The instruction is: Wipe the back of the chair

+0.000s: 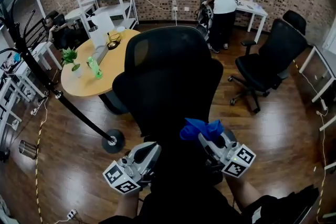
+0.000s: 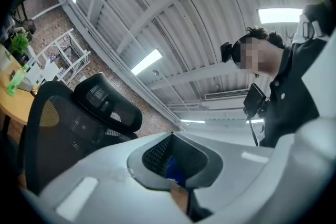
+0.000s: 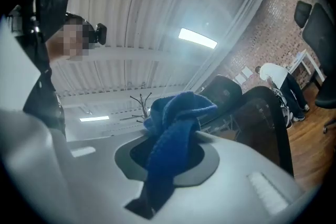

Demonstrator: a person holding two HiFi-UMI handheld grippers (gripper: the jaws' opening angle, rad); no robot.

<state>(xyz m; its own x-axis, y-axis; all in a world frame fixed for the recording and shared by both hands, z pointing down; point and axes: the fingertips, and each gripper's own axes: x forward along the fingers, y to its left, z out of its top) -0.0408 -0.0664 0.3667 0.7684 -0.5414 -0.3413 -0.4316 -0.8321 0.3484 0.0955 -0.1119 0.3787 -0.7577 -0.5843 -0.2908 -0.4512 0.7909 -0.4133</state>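
Observation:
A black mesh office chair [image 1: 168, 76] stands right in front of me with its back toward me. It also shows at the left of the left gripper view [image 2: 68, 123] and at the right of the right gripper view [image 3: 262, 118]. My right gripper [image 1: 203, 137] [image 3: 168, 157] is shut on a blue cloth [image 1: 200, 128] [image 3: 173, 134], held at the lower right of the chair back. The cloth bunches above the jaws and hangs down between them. My left gripper [image 1: 151, 148] [image 2: 176, 162] is at the chair's lower left, jaws together, holding nothing.
A round wooden table [image 1: 113, 68] with a plant and a green bottle stands behind the chair on the left. A black stand with a round base [image 1: 113, 140] leans across the floor. A second black chair [image 1: 268, 60] is at the right, and a person in white [image 1: 220, 0] at the back.

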